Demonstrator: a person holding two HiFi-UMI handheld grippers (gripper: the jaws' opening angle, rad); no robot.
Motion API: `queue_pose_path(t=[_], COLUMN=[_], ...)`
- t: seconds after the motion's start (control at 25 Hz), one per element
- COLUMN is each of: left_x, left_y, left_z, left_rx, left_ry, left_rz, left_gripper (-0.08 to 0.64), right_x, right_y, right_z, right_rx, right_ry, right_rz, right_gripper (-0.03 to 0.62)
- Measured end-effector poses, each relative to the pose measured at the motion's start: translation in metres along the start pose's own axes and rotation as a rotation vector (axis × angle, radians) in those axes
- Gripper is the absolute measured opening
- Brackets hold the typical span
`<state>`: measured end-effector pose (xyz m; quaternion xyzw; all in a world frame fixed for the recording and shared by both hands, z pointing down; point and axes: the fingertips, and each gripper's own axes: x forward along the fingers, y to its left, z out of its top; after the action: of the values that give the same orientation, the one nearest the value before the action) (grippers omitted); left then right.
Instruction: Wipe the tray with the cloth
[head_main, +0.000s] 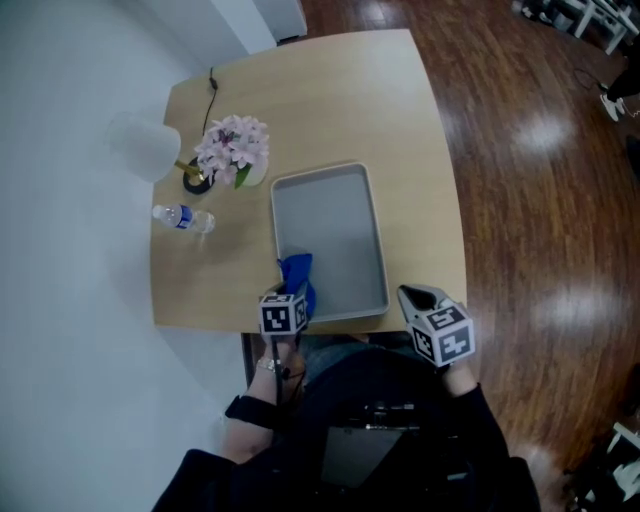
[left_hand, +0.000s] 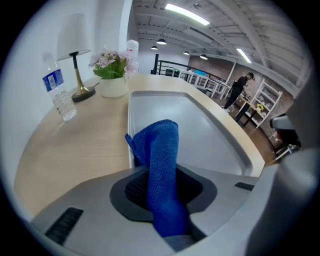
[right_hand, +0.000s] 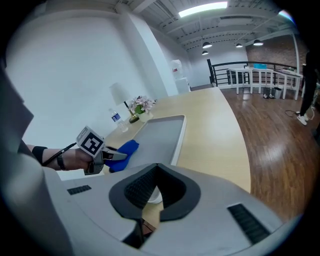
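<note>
1. Your left gripper (head_main: 297, 290) is at the near left corner of the tray (head_main: 330, 230). Its jaws are clamped on the blue cloth (left_hand: 162, 160), roughly half closed around the bunched fabric. The left gripper view shows a fold of cloth running up between the jaws, with the free end standing out past the tips, over the tray's left rim.
2. The cloth looks like a soft, light, knitted fabric. Expect it to flop, fold and drag rather than push. A bunched grip like this one suits it, with enough loose cloth ahead of the tips to form a pad. That way fabric, not jaw, meets the metal. Whether the cloth is pressing on the tray floor I cannot tell.
3. The tray is grey, shallow and bare, with a raised rim. It lies flat near the middle of the table (head_main: 420, 150), its short end toward you. It looks stiff, smooth and fairly light, so I judge it may slide under a firm stroke. The near rim is the place to steady it.
4. Your right gripper (head_main: 418, 297) is just off the tray's near right corner, above the table's near edge and apart from the tray. Its jaws are only slightly apart and nothing is between them.
</note>
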<state>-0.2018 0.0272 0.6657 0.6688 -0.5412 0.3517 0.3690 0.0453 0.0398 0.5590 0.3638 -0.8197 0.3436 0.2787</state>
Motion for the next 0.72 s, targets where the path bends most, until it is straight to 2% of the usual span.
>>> queue_pose_path(t=[0.2, 0.44, 0.6, 0.72], left_x=[0.002, 0.010, 0.020, 0.030], left_y=[-0.001, -0.030, -0.073, -0.118], left_z=[-0.001, 0.004, 0.015, 0.026], left_rx=[-0.006, -0.044, -0.092, -0.105], left_ry=[0.015, 0.000, -0.013, -0.013], left_rz=[0.022, -0.023, -0.109, -0.204], left_gripper=[0.118, 0.118, 0.120, 0.120], right_x=[-0.006, -0.017, -0.023, -0.026], right_y=[-0.010, -0.023, -0.027, -0.027], right_z=[-0.004, -0.005, -0.008, -0.011], right_rx=[0.014, 0.047, 0.058, 0.057], right_ry=[-0.009, -0.040, -0.050, -0.049], right_rz=[-0.023, -0.052, -0.061, -0.068], right_gripper=[0.005, 0.005, 0.005, 0.005])
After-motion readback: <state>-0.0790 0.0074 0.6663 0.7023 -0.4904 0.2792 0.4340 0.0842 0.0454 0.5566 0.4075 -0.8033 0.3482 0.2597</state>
